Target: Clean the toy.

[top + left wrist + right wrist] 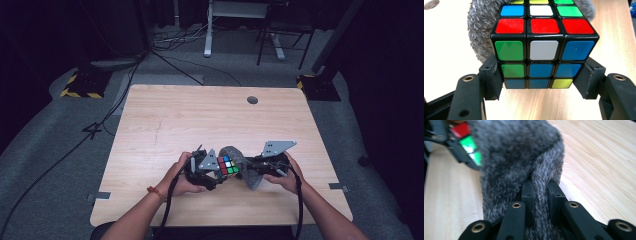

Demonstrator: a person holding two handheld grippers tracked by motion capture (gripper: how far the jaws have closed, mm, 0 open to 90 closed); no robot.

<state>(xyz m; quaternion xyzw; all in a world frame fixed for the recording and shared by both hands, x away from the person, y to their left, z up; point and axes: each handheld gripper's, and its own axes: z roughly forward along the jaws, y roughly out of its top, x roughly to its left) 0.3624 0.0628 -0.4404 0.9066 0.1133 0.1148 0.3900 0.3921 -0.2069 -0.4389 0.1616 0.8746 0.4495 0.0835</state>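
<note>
A Rubik's cube (228, 165) (544, 42) with mixed colours is clamped between the pads of my left gripper (220, 171) (541, 80), which holds its lower layer just above the table. My right gripper (252, 172) (541, 192) is shut on a fold of a fuzzy grey knitted cloth (240, 162) (519, 162). The cloth bulges up against the far side of the cube (467, 145) and drapes down between the right jaws. Both grippers meet near the table's front middle.
The light wooden table (200, 120) has a round grommet hole (252, 100) at the back. A person's hands (182, 180) and forearms come in from the front edge. Cables, desk legs and a yellow-black striped base (80, 87) lie on the floor beyond.
</note>
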